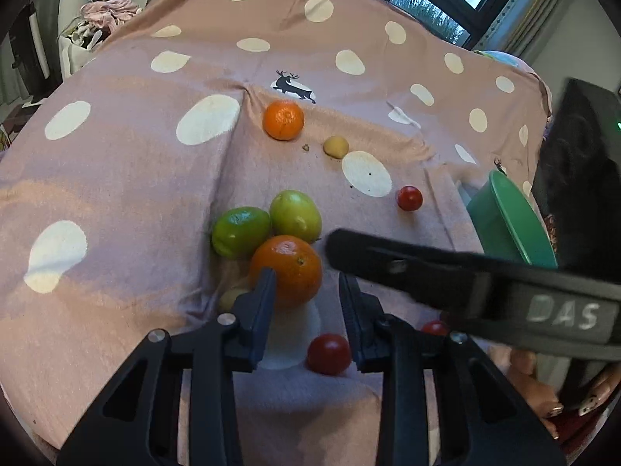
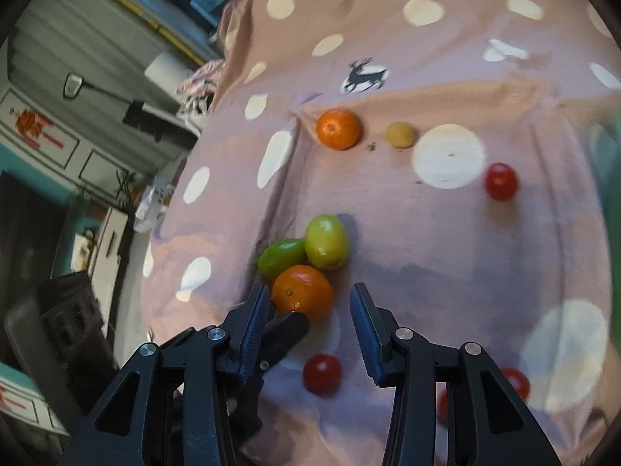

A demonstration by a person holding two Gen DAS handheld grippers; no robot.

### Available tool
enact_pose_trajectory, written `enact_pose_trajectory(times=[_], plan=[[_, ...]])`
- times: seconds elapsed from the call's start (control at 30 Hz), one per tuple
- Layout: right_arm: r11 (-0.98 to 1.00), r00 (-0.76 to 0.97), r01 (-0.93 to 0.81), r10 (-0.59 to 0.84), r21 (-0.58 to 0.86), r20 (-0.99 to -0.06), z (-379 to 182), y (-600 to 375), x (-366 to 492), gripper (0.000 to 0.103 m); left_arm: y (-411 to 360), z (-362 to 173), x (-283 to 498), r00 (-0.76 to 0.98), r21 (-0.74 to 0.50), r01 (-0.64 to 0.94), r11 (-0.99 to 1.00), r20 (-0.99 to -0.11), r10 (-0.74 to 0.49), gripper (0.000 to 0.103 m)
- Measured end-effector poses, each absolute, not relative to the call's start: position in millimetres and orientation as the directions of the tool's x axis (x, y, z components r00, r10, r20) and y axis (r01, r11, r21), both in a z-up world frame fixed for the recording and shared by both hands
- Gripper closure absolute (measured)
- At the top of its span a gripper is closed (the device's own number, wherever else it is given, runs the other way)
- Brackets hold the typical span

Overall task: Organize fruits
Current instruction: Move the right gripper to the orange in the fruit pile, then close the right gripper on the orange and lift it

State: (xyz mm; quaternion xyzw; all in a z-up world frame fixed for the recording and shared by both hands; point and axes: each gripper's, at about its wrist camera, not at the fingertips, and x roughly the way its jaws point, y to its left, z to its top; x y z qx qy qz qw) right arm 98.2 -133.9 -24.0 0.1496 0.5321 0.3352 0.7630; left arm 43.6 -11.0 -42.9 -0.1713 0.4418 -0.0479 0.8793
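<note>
Fruit lies on a pink polka-dot cloth [image 1: 116,178]. A near orange [image 1: 286,270] touches two green fruits [image 1: 240,232] [image 1: 295,215]. A far orange [image 1: 283,119] and a small yellow fruit [image 1: 335,146] lie farther back. Cherry tomatoes lie at the right [image 1: 409,198] and close by [image 1: 329,353]. My left gripper [image 1: 306,283] is open, its fingers just short of the near orange. My right gripper [image 2: 310,303] is open and empty, just right of that orange [image 2: 302,291]; its finger [image 1: 427,268] crosses the left wrist view. The left gripper's finger shows under it [image 2: 285,334].
A green bowl [image 1: 508,221] stands at the cloth's right edge. More tomatoes [image 2: 514,382] lie at the near right. Another small yellow fruit [image 1: 231,297] lies behind the left finger. Clutter and cabinets stand past the left edge, windows at the back.
</note>
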Motion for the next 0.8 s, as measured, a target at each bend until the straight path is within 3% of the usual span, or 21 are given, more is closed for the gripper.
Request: enact_pose_trajectory(times=[0.4,0.8], plan=[[0.678,0.101,-0.333,0.716,0.655,-0.691,-53,-121,108,0.057,-6,-52,49,0.590,-0.322,-0.104,0.941,-0.782,-0.202,0.070],[0.681,0.114,-0.331,0.716,0.653,-0.689,-61,-116,113,0.057,-11,-53,48,0.603,-0.284,-0.089,0.955,-0.778,-0.175,0.070]])
